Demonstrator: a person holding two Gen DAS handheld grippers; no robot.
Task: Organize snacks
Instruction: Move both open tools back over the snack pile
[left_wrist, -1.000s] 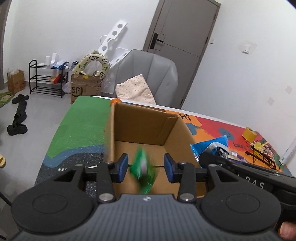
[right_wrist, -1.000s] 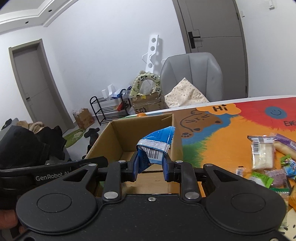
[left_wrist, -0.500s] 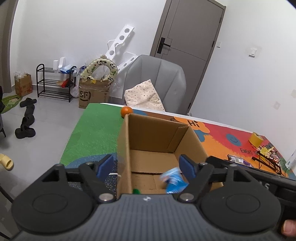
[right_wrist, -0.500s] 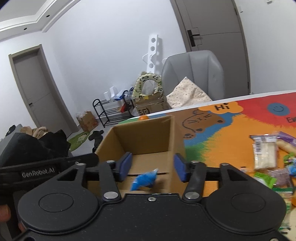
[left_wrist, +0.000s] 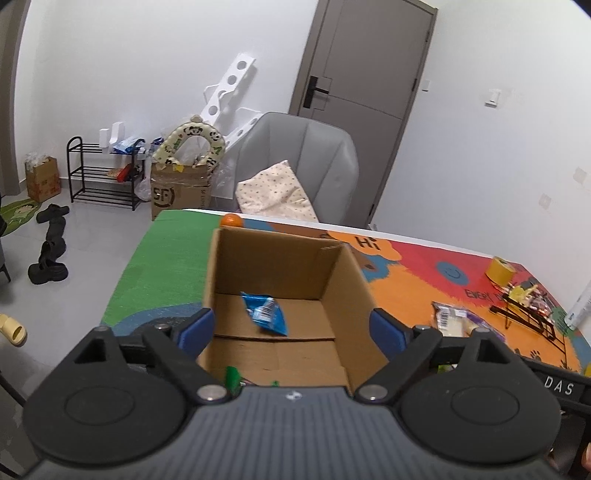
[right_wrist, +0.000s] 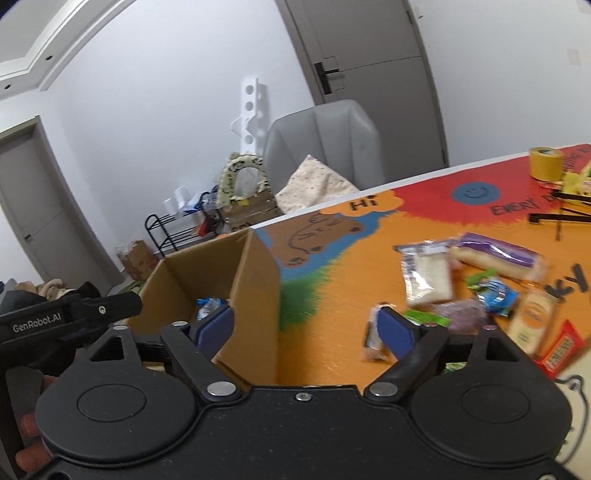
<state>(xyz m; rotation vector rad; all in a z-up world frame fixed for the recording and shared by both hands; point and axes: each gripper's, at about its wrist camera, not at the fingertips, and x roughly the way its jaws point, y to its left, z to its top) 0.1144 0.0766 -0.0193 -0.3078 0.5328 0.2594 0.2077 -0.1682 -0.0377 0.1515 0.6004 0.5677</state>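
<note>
Both the left gripper (left_wrist: 291, 326) and the right gripper (right_wrist: 306, 326) are opening, nothing between their jaws. The blue snack packet (left_wrist: 265, 313) lies inside the cardboard box (left_wrist: 360, 295); beyond the box's right wall, loose snacks (right_wrist: 476, 288) scatter.

Blue snack packet (left_wrist: 265, 313) in a brown cardboard box (left_wrist: 343, 280) on a multicoloured mat (right_wrist: 332, 295).

right gripper (right_wrist: 304, 326): jaws opening, nothing between
cardboard box (right_wrist: 255, 291): left, blue packet (right_wrist: 208, 306) inside, maybe
snacks (right_wrist: 461, 291): scattered right
</note>
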